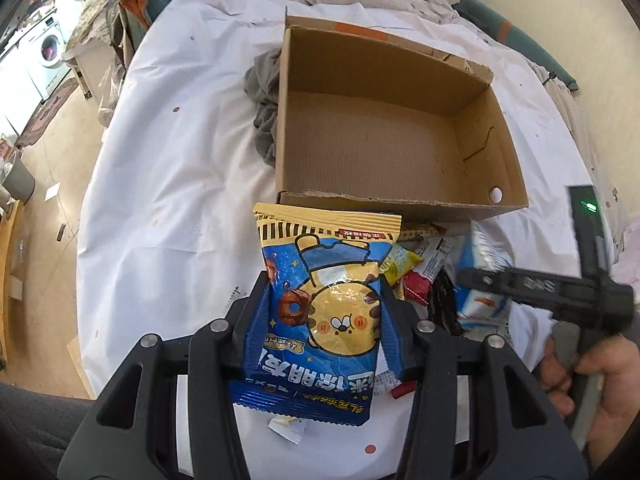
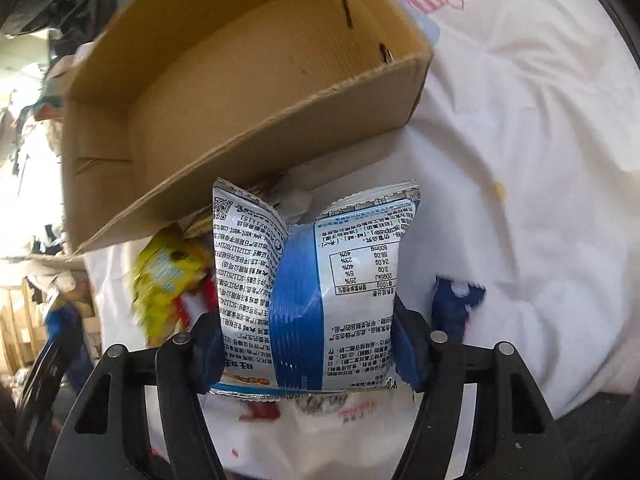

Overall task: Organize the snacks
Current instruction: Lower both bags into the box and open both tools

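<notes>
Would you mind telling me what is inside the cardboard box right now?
The cardboard box shows only its bare brown floor and walls; no snacks are visible inside. The strip of floor just behind its near wall is hidden in both views, so that strip cannot be checked.

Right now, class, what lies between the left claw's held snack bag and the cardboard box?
In the left wrist view, nothing lies between them: the blue and yellow snack bag in the left claw reaches almost to the cardboard box, whose inside is empty.
</notes>
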Demonstrator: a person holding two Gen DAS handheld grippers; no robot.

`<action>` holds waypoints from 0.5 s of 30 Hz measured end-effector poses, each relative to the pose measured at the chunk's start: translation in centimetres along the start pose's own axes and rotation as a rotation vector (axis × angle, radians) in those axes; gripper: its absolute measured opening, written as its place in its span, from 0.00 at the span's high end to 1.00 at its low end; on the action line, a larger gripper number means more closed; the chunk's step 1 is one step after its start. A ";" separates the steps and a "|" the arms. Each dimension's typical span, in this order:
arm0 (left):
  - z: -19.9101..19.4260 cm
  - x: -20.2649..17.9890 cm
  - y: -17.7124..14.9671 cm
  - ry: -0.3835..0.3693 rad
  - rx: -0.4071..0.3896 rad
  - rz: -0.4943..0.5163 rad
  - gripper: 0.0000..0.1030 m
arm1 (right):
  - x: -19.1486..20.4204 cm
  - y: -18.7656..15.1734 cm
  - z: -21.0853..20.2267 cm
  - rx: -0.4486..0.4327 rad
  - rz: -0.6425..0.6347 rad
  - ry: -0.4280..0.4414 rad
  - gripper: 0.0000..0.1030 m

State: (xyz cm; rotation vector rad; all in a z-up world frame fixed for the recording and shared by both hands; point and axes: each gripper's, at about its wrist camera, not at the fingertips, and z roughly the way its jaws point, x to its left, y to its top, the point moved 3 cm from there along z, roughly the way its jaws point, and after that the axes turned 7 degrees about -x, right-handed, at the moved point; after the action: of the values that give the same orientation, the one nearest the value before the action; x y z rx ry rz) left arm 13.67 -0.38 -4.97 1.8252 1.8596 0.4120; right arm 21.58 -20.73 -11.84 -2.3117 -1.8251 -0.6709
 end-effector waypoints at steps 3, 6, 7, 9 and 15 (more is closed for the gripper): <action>-0.5 0.2 0.3 0.006 -0.021 -0.013 0.57 | 0.3 -0.7 -2.9 -0.045 -0.027 0.050 0.33; -1.4 0.2 1.1 0.003 -0.056 -0.022 0.57 | 0.5 -0.4 -6.0 -0.126 -0.065 0.124 0.33; -1.8 0.0 1.7 0.005 -0.078 -0.020 0.57 | 0.7 -0.1 -7.0 -0.158 -0.080 0.157 0.33; -2.3 -0.3 2.8 0.005 -0.105 -0.020 0.57 | 1.1 -0.4 -8.2 -0.217 -0.116 0.193 0.33; -3.0 -1.6 7.3 0.016 -0.187 0.015 0.57 | 0.9 0.6 -9.4 -0.342 -0.153 0.277 0.33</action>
State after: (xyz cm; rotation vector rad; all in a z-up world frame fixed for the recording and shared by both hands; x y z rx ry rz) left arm 18.13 -1.20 1.73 1.7160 1.7554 0.5861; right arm 19.76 -23.46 -2.97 -2.1348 -1.8868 -1.3462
